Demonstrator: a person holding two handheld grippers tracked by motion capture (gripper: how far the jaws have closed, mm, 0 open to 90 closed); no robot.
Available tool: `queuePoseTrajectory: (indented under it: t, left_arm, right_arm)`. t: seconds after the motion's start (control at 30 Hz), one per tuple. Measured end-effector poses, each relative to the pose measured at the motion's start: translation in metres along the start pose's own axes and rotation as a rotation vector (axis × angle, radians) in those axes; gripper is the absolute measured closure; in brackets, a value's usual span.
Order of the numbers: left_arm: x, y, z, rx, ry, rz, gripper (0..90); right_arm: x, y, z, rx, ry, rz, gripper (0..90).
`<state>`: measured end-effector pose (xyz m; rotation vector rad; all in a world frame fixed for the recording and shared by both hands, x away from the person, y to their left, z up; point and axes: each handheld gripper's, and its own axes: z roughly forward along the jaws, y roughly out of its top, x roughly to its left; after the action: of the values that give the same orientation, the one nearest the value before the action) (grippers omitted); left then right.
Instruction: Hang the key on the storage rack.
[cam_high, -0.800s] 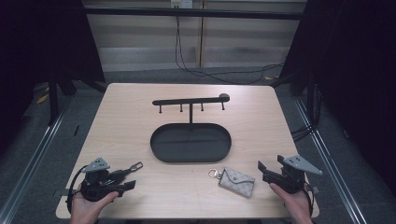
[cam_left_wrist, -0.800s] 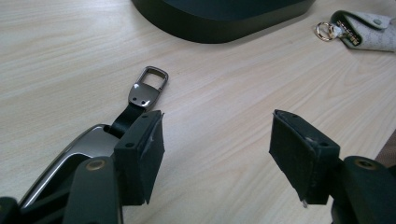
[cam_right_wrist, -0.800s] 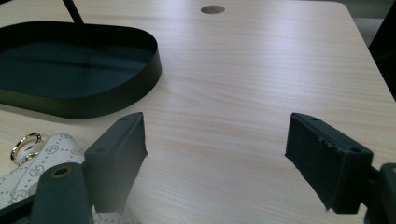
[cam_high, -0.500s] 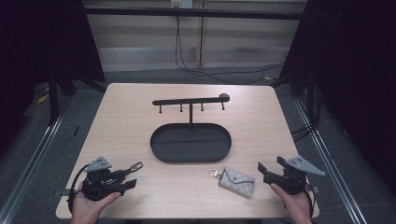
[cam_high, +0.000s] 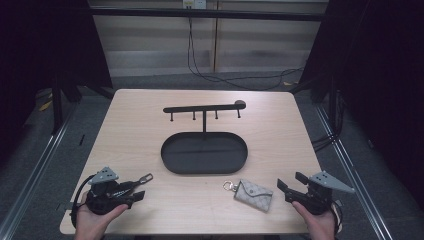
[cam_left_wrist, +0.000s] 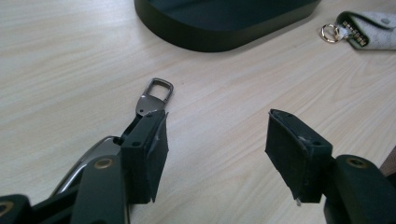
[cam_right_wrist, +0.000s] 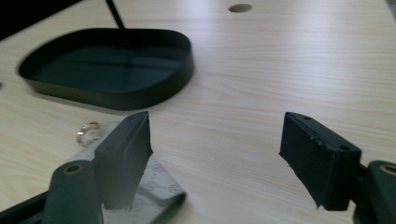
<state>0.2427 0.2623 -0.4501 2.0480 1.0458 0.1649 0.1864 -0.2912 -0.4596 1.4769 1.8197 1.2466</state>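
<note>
While tongs (cam_high: 289, 183) gape, pouch (cam_high: 254, 194) lies beside.

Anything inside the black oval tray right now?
The black oval tray looks empty: bare dark floor in the high view. The key pouch lies on the table in front of it. The near wall hides a strip of floor.

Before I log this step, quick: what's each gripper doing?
Left gripper: open, empty, beside a metal key-ring clip.
Right gripper: open, empty, beside a grey fabric key pouch.
</note>
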Motion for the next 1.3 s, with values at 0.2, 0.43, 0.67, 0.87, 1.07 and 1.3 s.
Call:
queuePoseTrajectory:
  t: [0.2,0.43,0.67,0.87,1.07,1.3]
  left_arm:
    - [-0.004,0.013,0.005,0.033,0.028,0.051,40.6]
    - [-0.008,0.034,0.011,0.129,0.043,0.144,46.0]
    - [0.003,0.054,0.019,0.202,0.024,0.154,52.6]
    - [0.011,0.061,0.041,0.356,0.014,0.151,54.5]
    - [0.02,0.063,0.053,0.424,0.03,0.138,59.9]
    - [0.023,0.078,0.058,0.497,0.065,0.206,63.5]
  right_arm:
    - [0.007,-0.003,0.0,0.032,0.042,-0.044,21.8]
    - [0.001,-0.002,-0.004,0.014,0.074,0.04,21.9]
    - [0.001,-0.002,-0.004,0.021,0.08,0.034,22.0]
    - [0.004,-0.002,-0.002,0.043,0.111,0.009,23.2]
    - [0.002,-0.001,-0.001,0.054,0.121,0.008,23.2]
    - [0.003,-0.002,0.002,0.07,0.116,0.002,23.2]
